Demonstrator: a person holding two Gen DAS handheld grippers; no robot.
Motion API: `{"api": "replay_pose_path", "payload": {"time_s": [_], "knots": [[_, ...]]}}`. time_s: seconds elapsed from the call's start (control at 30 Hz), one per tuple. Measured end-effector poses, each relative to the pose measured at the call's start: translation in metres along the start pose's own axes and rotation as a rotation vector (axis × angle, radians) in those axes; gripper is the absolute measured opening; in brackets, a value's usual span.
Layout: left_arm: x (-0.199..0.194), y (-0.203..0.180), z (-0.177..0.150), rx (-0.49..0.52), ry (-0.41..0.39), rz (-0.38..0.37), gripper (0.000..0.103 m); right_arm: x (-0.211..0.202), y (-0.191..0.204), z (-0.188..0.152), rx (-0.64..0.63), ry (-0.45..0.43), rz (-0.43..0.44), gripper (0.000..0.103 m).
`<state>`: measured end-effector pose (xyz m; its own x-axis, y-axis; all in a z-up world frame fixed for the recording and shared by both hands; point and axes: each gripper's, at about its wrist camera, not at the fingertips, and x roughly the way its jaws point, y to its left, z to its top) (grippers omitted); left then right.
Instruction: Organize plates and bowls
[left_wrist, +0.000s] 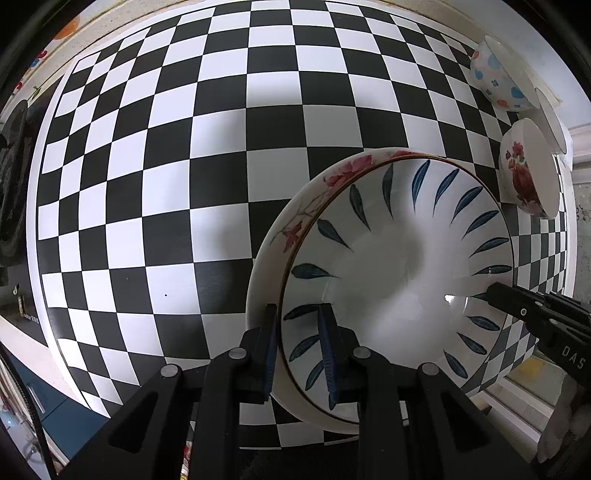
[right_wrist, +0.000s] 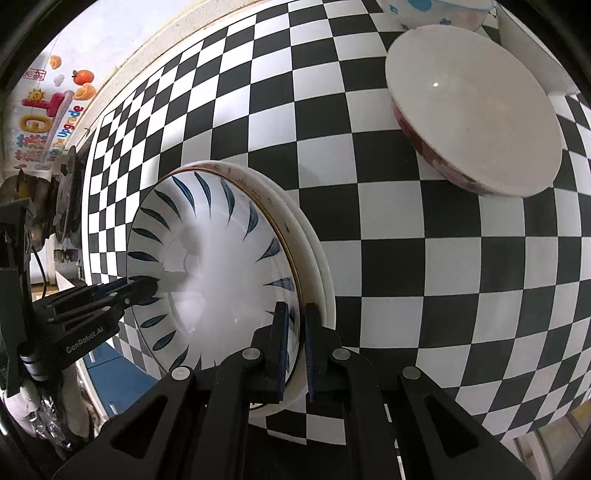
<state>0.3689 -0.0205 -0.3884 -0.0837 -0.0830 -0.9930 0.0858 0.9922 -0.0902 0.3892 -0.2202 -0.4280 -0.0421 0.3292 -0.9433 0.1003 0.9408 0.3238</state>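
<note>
Both grippers pinch opposite rims of the stacked leaf-pattern bowl (left_wrist: 399, 280), left gripper (left_wrist: 301, 347) and right gripper (right_wrist: 295, 350) sharing its weight, lower centre over the checkered table (left_wrist: 147, 184).

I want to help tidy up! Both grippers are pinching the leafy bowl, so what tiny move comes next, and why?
Probably the left gripper and right gripper should lift the leafy bowl together, keeping it level, because each pinches an opposite rim and it sits nested in a flowered dish.
</note>
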Motion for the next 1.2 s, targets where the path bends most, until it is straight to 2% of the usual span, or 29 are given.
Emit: {"api": "replay_pose_path", "payload": {"time_s": [0.33, 0.47, 0.6, 0.7, 0.8, 0.97, 1.07, 1.2], "knots": [[-0.001, 0.006, -0.001, -0.02, 0.005, 0.002, 0.019, 0.0, 0.005, 0.001, -0.005, 0.005, -0.017, 0.014], [0.0, 0.008, -0.002, -0.039, 0.01, 0.0, 0.019, 0.001, 0.006, 0.002, -0.009, 0.011, -0.002, 0.018], [-0.001, 0.01, -0.005, -0.059, 0.0, 0.008, 0.019, 0.0, 0.004, 0.002, -0.014, 0.024, 0.031, 0.026], [-0.008, 0.014, -0.01, -0.076, -0.019, 0.01, 0.02, -0.002, 0.003, 0.001, -0.024, 0.027, 0.044, 0.027], [-0.021, 0.015, -0.018, -0.087, -0.049, 0.008, 0.019, -0.007, 0.001, -0.001, -0.036, 0.02, 0.035, 0.027], [-0.057, 0.013, -0.036, -0.07, -0.146, 0.027, 0.019, -0.034, 0.016, -0.011, -0.068, -0.051, 0.001, 0.027], [-0.083, 0.01, -0.051, -0.048, -0.214, 0.045, 0.02, -0.058, 0.03, -0.026, -0.089, -0.118, -0.047, 0.027], [-0.121, 0.0, -0.073, -0.006, -0.308, 0.08, 0.02, -0.09, 0.049, -0.054, -0.091, -0.199, -0.071, 0.027]]}}
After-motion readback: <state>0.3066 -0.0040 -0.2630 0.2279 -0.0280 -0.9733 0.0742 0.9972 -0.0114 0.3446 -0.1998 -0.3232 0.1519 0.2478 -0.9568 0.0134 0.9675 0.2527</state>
